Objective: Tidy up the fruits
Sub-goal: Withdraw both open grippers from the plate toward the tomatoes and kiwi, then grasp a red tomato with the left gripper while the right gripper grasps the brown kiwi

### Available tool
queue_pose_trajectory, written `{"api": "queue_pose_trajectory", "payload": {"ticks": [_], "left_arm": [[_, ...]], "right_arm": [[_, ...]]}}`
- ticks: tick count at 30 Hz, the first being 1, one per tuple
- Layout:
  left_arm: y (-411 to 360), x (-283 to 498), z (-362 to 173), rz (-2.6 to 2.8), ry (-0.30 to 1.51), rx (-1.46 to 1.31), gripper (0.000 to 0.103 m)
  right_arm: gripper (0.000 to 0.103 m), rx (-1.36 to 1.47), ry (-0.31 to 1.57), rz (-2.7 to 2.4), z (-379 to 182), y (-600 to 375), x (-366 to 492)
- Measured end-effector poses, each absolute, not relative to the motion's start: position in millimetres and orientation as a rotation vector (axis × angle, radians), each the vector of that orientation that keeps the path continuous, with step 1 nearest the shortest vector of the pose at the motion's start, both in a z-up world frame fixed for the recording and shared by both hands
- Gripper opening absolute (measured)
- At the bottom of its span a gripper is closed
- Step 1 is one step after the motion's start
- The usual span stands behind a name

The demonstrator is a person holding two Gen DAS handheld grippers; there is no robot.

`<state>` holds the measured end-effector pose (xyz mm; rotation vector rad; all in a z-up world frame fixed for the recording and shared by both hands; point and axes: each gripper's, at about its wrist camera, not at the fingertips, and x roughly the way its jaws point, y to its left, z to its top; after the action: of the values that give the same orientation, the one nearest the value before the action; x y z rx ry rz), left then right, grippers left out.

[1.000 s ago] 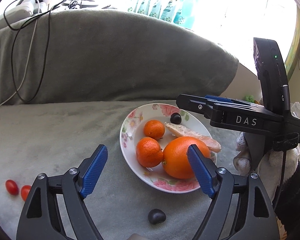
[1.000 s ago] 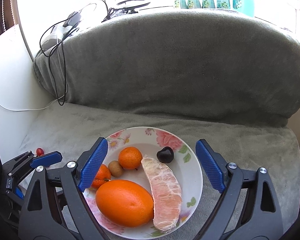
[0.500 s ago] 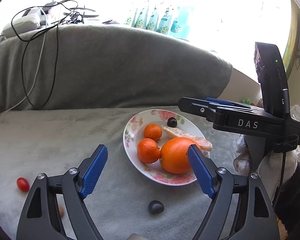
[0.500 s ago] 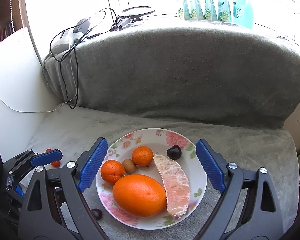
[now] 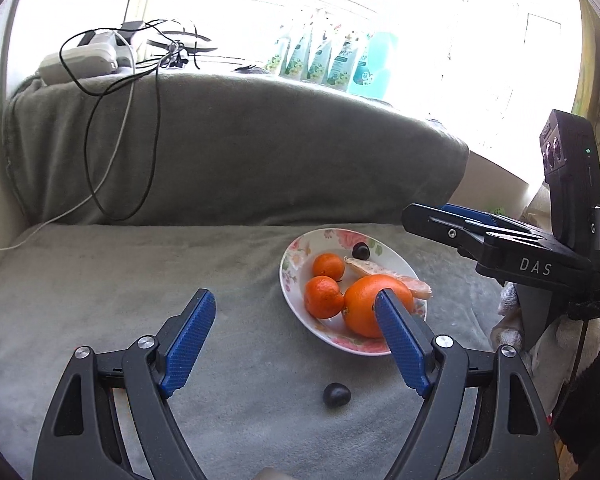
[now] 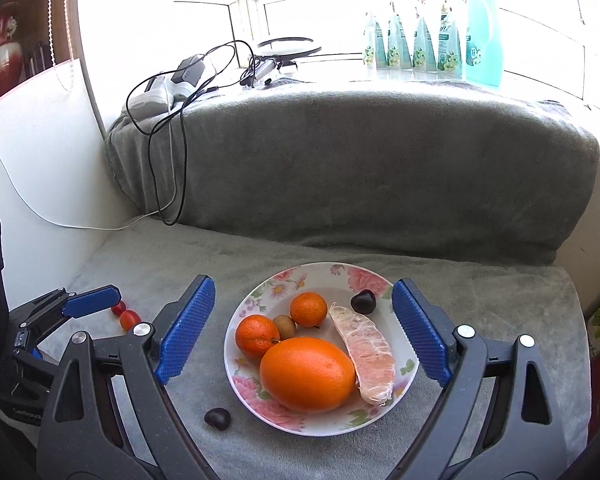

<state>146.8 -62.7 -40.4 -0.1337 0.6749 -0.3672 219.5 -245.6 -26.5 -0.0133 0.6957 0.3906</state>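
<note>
A floral plate (image 6: 332, 276) on the grey blanket holds a big orange (image 6: 306, 374), two mandarins (image 6: 308, 309), a small kiwi (image 6: 285, 326), a peeled pomelo segment (image 6: 366, 354) and a dark cherry (image 6: 363, 302). Another dark cherry (image 6: 217, 417) lies on the blanket beside the plate's left front; it also shows in the left wrist view (image 5: 336, 394). Two cherry tomatoes (image 6: 126, 316) lie further left. My right gripper (image 6: 302, 340) is open and empty above the plate. My left gripper (image 5: 296, 344) is open and empty, left of the plate (image 5: 300, 316).
A grey blanket-covered backrest (image 6: 360, 164) rises behind the seat. Cables and a power adapter (image 6: 172, 84) lie on its left top. Several green bottles (image 6: 416, 40) stand on the windowsill. A white wall panel (image 6: 32, 152) bounds the left side.
Both grippers have pulled back and up from the plate, so it looks smaller. The cherry tomatoes have left the left wrist view. Both stay open.
</note>
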Motion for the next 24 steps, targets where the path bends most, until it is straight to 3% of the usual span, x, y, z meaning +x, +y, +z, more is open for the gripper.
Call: {"api": "queue_pose_trajectory", "payload": {"ticks": [19, 24], "left_arm": [[57, 124, -65, -0.144, 0.721, -0.195, 0.081], [80, 122, -72, -0.115, 0.736, -0.230, 0.074]], "right_arm": [[0.092, -0.138, 0.678, 0.583, -37, -178, 163], [0.092, -0.151, 0.712, 0.634, -49, -159, 161]]}}
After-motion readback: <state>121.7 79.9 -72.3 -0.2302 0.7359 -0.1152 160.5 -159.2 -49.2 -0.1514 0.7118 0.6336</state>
